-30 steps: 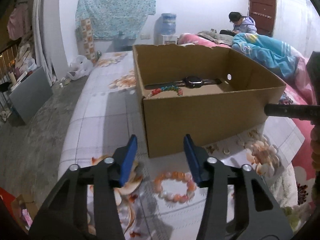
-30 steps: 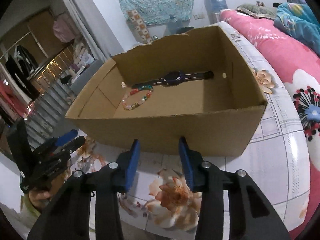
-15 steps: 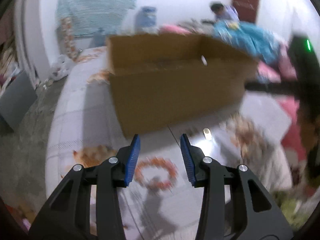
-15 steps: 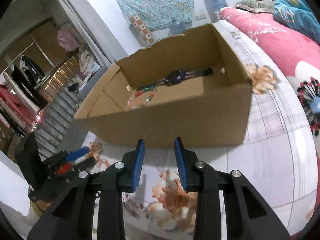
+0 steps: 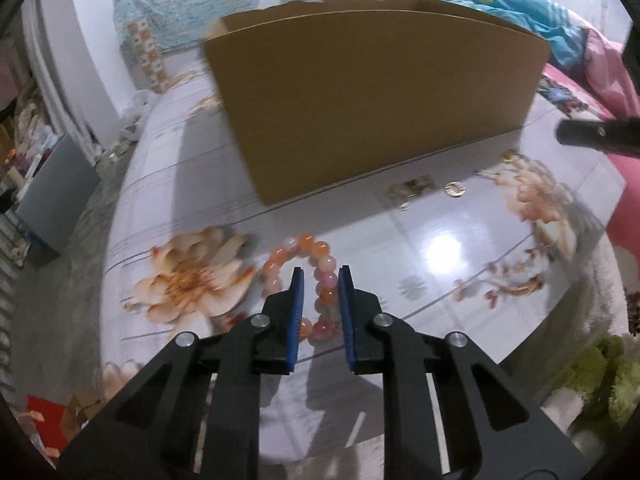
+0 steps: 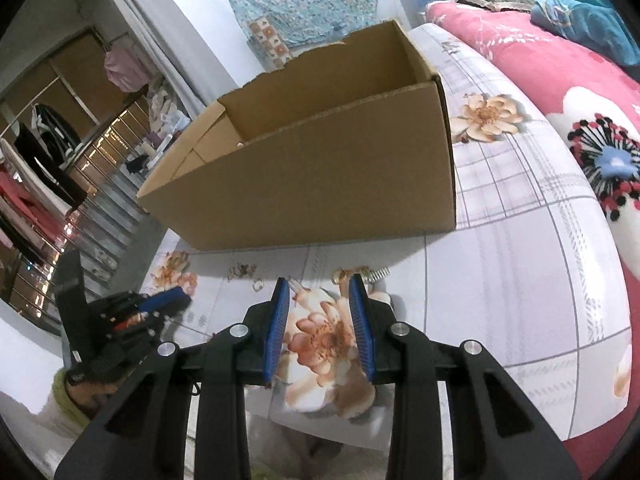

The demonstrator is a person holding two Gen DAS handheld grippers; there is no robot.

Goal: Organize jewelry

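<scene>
- Glossy floral tabletop (image 5: 432, 264) in a cluttered bedroom.
- Left gripper (image 5: 321, 276) closing, right-hand strand of orange bead bracelet (image 5: 316, 256) between the blue pads, contact unclear.
- Bracelet flat, no clear long axis, before cardboard box (image 5: 372, 92).
- Right gripper (image 6: 318, 284) apart, empty.

brightness: indoor light, fairly bright and even in both views, whites a little washed out
glare: a strong white hotspot on the glossy floral sheet (image 5: 436, 248) in the left wrist view, so the light comes from overhead
shadows: soft dark shadow under the cardboard box (image 5: 372, 92) along its near side; gripper shadows fall on the sheet below the fingers
blur: the left wrist view is smeared, box edges and flower print soft; the right wrist view is sharper
distortion: heavy fisheye bending, straight box edges curve
edges: black vignette rings each frame's corners
</scene>
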